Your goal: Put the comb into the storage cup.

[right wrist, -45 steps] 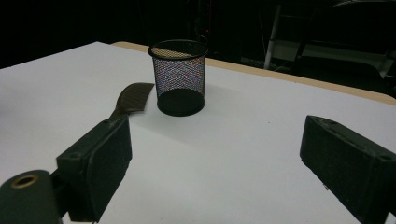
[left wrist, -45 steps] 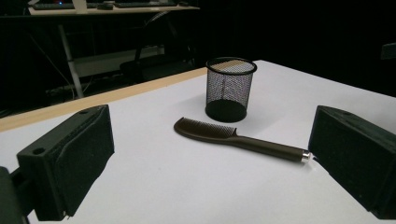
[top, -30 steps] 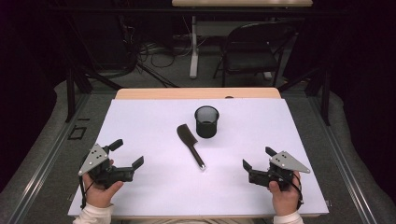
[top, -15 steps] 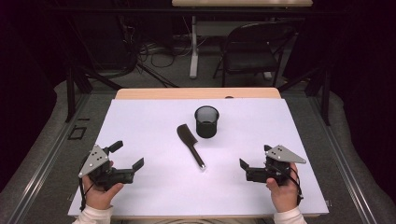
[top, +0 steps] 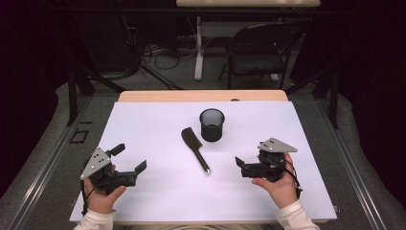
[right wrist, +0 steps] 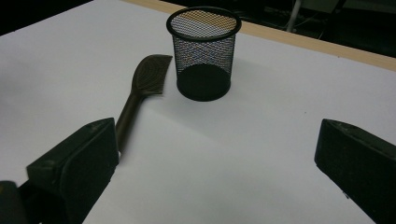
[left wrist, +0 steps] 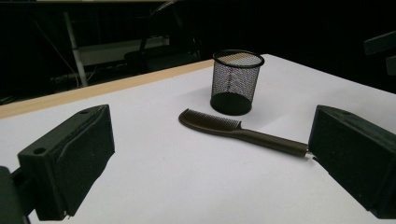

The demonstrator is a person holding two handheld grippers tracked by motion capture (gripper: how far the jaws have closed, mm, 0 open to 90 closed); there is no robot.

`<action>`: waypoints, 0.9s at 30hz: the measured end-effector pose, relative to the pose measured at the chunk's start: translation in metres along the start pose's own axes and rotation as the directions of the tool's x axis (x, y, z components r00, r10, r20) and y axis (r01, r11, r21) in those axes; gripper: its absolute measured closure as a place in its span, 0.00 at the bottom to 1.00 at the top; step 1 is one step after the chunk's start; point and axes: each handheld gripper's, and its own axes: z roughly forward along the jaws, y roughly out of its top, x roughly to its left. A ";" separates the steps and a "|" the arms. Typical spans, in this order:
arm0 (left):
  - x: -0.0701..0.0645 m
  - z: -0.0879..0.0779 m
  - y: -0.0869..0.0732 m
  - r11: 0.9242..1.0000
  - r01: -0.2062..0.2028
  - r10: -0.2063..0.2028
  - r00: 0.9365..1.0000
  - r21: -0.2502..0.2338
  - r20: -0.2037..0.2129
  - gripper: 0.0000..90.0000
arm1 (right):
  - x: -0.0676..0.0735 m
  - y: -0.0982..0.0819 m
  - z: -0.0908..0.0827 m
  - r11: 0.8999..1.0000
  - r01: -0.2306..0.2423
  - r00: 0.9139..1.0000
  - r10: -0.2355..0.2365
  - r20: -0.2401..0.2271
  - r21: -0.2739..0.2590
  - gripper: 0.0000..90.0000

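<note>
A dark comb (top: pixel 195 148) lies flat on the white table cover (top: pixel 153 124), with its teeth end near a black mesh cup (top: pixel 212 124) and its handle pointing toward me. The cup stands upright and looks empty. My left gripper (top: pixel 129 158) rests open at the near left, well clear of the comb. My right gripper (top: pixel 249 155) is open at the near right, a short way right of the handle tip. The left gripper view shows its open gripper (left wrist: pixel 210 158) facing the comb (left wrist: pixel 233 128) and cup (left wrist: pixel 236 81). Ahead of the open right gripper (right wrist: pixel 215 172) are the comb (right wrist: pixel 140 93) and cup (right wrist: pixel 204 53).
A wooden table edge (top: pixel 201 96) runs along the far side. Behind it stand a dark folding chair (top: pixel 258 52) and a desk leg with cables on the floor. White cover extends on both sides of the comb.
My right gripper has moved left and slightly forward, closer to the comb's handle. The left gripper, comb and cup have stayed in place.
</note>
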 end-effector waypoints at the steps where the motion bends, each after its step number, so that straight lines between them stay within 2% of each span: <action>1: 0.001 0.000 0.001 1.000 0.002 -0.002 1.000 0.006 0.000 0.01 | 0.001 0.002 0.002 1.000 -0.002 1.000 0.002 -0.005 0.002 0.00; 8: 0.005 0.007 0.012 0.999 0.040 -0.040 0.999 0.021 0.003 0.01 | 0.008 0.018 0.012 0.999 0.023 0.999 -0.021 -0.042 0.032 0.01; 13: 0.009 0.013 0.022 0.998 0.059 -0.059 0.998 0.033 0.005 0.01 | 0.010 0.025 0.017 0.998 0.039 0.998 -0.037 -0.048 0.045 0.02; 16: 0.010 0.020 0.028 0.998 0.057 -0.058 0.998 0.038 0.016 0.01 | 0.011 0.029 0.021 0.998 0.037 0.998 -0.035 -0.056 0.050 0.03; 19: 0.011 0.029 0.034 0.996 0.058 -0.060 0.998 0.069 0.031 0.01 | 0.010 0.032 0.025 0.998 0.030 0.998 -0.026 -0.061 0.057 0.03; 22: 0.010 0.039 0.038 0.993 0.063 -0.069 0.996 0.098 0.054 0.01 | 0.009 0.035 0.028 0.998 0.020 0.997 -0.016 -0.070 0.065 0.08; 27: 0.007 0.055 0.044 0.989 0.066 -0.075 0.995 0.136 0.061 0.01 | 0.006 0.042 0.034 0.997 -0.003 0.997 0.009 -0.081 0.077 0.11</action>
